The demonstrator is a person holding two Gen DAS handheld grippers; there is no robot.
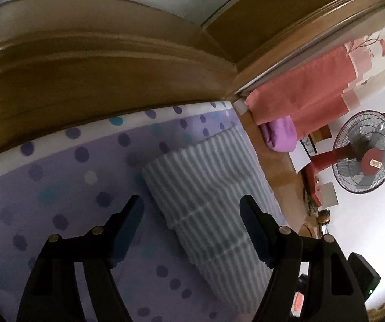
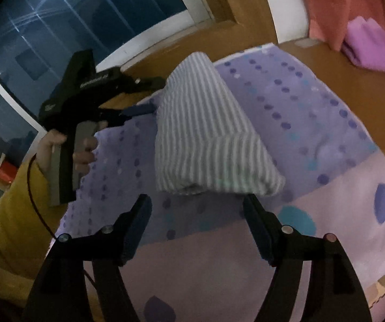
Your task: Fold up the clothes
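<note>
A folded blue-and-white striped garment (image 2: 205,134) lies on a lilac polka-dot sheet (image 2: 299,102). My right gripper (image 2: 196,205) is open just short of the garment's near edge, with nothing between its fingers. In the right wrist view a hand in a yellow sleeve holds my left gripper (image 2: 157,94) at the garment's far left edge. In the left wrist view my left gripper (image 1: 192,208) stands open over the striped garment (image 1: 205,182), which runs between its two fingers; the pads do not press on it.
A wooden bed frame (image 1: 98,67) borders the sheet. Beyond it lie a folded purple cloth (image 1: 281,134) and a red-orange cloth (image 1: 313,86). A red standing fan (image 1: 364,153) stands at the right. A dark window (image 2: 71,26) is behind the left gripper.
</note>
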